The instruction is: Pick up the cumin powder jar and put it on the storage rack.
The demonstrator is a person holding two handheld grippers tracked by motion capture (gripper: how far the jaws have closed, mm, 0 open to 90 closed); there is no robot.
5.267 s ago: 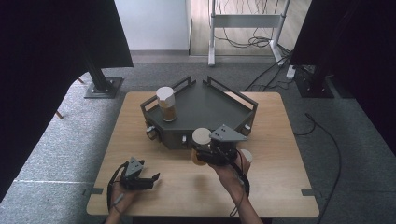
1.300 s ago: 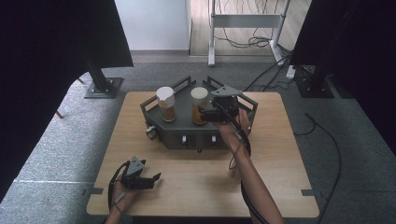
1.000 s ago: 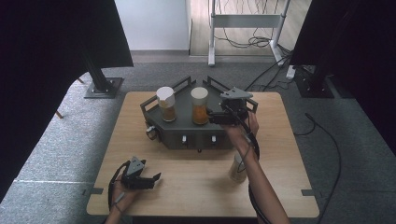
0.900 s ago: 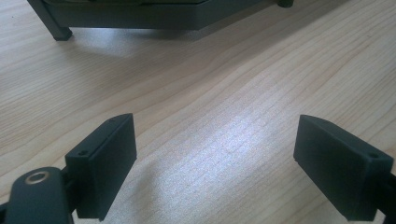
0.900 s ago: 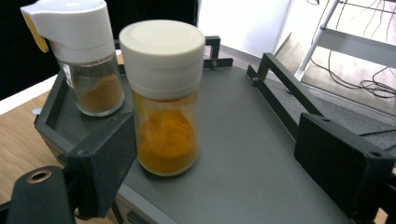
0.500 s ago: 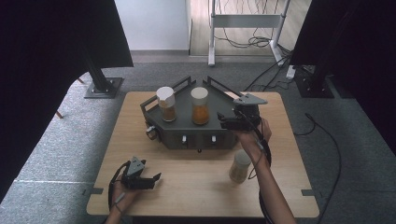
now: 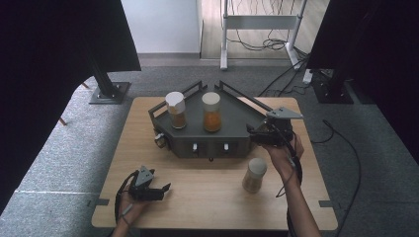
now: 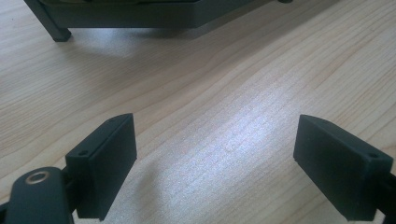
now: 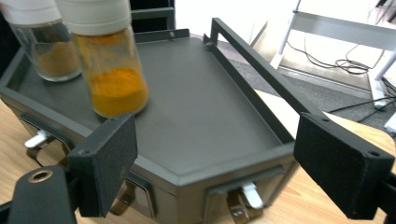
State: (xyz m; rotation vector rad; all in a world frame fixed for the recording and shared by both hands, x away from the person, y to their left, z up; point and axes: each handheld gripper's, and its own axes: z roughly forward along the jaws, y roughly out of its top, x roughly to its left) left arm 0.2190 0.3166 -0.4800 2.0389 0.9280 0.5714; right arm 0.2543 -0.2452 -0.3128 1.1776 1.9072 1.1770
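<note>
A dark grey tray (image 7: pixel 236 122) stands on the wooden table (image 7: pixel 207 197). Two white-capped jars stand upright on it: one with brown powder (image 7: pixel 176 110) and one with orange powder (image 7: pixel 212 112). In the right gripper view the orange jar (image 9: pixel 109 70) and the brown jar (image 9: pixel 46 42) are ahead at the left. My right gripper (image 7: pixel 254 135) hovers at the tray's right front corner, open and holding nothing (image 9: pixel 215 172). My left gripper (image 7: pixel 165 189) rests low at the table's front left, open over bare wood (image 8: pixel 215 163).
A third jar (image 7: pixel 255 175) with a beige cap stands on the table beside my right forearm. The tray has raised rails (image 9: pixel 261 74) and latches (image 9: pixel 250 193) on its front. Cables and a metal stand (image 7: pixel 259 22) lie on the floor behind.
My right gripper carried the orange jar onto the tray, let it go, then drew back to the right and down toward the tray's corner. The left gripper stayed still.
</note>
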